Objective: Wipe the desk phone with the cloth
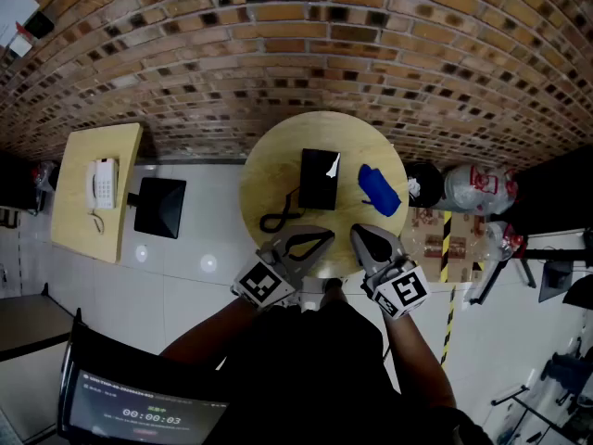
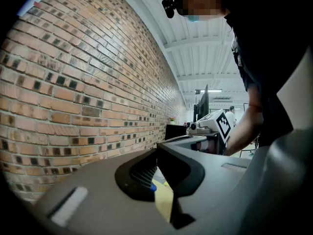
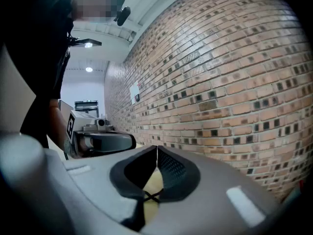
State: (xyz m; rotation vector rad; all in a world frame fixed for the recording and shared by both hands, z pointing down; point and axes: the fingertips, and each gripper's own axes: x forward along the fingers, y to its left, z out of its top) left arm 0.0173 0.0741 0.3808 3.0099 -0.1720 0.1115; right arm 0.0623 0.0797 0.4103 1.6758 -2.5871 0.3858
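Sitting near the middle of the round table (image 1: pixel 269 160), the black phone (image 1: pixel 318 184) lies flat with a white slip (image 1: pixel 332 165) at its far right corner. Its dark cord (image 1: pixel 278 217) loops off toward the table's near left. We see the blue cloth (image 1: pixel 378 190) bunched just right of the phone, apart from it. Nearer us, over the table's near edge, we hold both grippers side by side, pointing toward the brick wall (image 1: pixel 296 44). The left gripper (image 1: pixel 326 235) has its jaws together with nothing between them, and the right gripper (image 1: pixel 357 232) is likewise closed and empty. Neither touches phone or cloth. Well off to the left, a white phone (image 1: pixel 102 184) rests on a pale side table (image 1: pixel 79 216).
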